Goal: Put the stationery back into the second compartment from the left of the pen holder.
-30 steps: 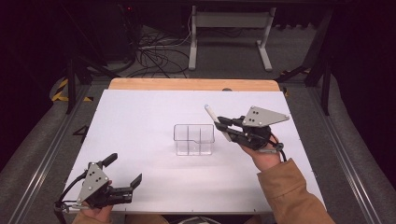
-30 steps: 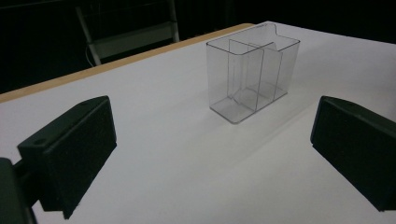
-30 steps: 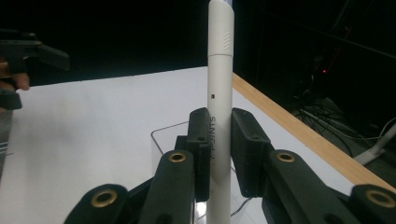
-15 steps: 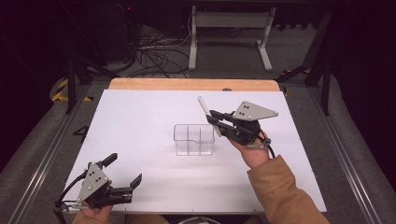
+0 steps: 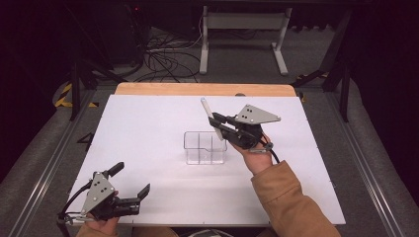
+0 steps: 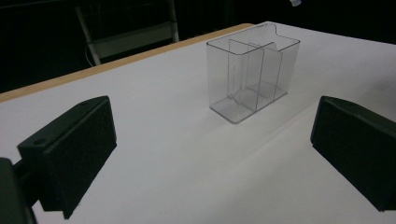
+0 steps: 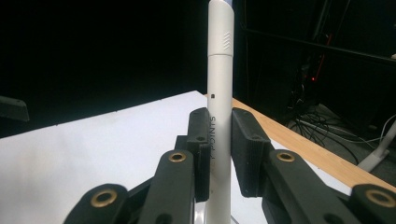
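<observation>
A clear plastic organizer box (image 5: 205, 147) with inner dividers stands near the middle of the white table; in the left gripper view the box (image 6: 252, 70) sits ahead of the jaws. My right gripper (image 5: 217, 125) is shut on a white pen (image 5: 210, 117), held almost upright just above the box's right end. In the right gripper view the pen (image 7: 219, 88) rises between the two black pads (image 7: 246, 154), with my right gripper (image 7: 219, 156) clamped on its barrel. My left gripper (image 5: 132, 180) rests near the table's front left edge, open and holding nothing; its jaws stand wide apart around my left gripper (image 6: 210, 154) midpoint.
The white table top (image 5: 148, 123) has a wooden strip (image 5: 197, 89) along its far edge. Beyond it, cables (image 5: 163, 54) and a metal stand (image 5: 242, 29) lie on the dark floor. Grey rails run along both sides.
The right hand carried the pen leftward, from right of the box to just over its right end. The left gripper stayed put.
</observation>
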Motion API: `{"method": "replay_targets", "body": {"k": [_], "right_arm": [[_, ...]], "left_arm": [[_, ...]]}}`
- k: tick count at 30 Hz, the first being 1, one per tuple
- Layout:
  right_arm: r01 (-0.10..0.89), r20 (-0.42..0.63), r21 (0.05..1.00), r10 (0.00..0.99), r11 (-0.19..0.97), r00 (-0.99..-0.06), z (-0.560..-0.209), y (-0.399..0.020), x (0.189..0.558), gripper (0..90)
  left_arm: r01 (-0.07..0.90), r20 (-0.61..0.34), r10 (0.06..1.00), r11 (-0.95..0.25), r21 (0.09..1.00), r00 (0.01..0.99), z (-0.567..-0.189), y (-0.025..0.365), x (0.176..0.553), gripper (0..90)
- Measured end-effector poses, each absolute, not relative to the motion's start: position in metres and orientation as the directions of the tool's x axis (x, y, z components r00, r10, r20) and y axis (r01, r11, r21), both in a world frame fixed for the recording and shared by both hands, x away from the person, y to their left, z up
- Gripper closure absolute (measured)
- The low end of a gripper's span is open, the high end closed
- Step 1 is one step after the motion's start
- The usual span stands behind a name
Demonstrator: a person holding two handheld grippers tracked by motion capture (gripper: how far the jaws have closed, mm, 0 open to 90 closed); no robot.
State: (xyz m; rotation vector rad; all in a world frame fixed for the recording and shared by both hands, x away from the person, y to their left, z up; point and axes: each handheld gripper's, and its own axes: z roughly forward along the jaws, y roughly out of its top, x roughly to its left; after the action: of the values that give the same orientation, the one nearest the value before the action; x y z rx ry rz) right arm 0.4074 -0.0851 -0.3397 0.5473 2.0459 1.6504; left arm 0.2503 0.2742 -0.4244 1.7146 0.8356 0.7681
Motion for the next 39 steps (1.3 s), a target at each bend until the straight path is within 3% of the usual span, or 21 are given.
{"method": "replay_targets", "body": {"k": [20,39], "right_arm": [[0.06,-0.038,0.984,0.532,0.165,-0.846,-0.354,-0.063,0.42,78.5],[0.152,0.022,0.967,0.523,0.207,-0.852,-0.38,-0.055,0.432,78.4]], "left_arm": [[0.167,0.095,0.827,-0.223,0.96,0.555,-0.425,0.274,0.251,1.0],[0.166,0.095,0.827,-0.222,0.961,0.554,-0.425,0.275,0.251,1.0]]}}
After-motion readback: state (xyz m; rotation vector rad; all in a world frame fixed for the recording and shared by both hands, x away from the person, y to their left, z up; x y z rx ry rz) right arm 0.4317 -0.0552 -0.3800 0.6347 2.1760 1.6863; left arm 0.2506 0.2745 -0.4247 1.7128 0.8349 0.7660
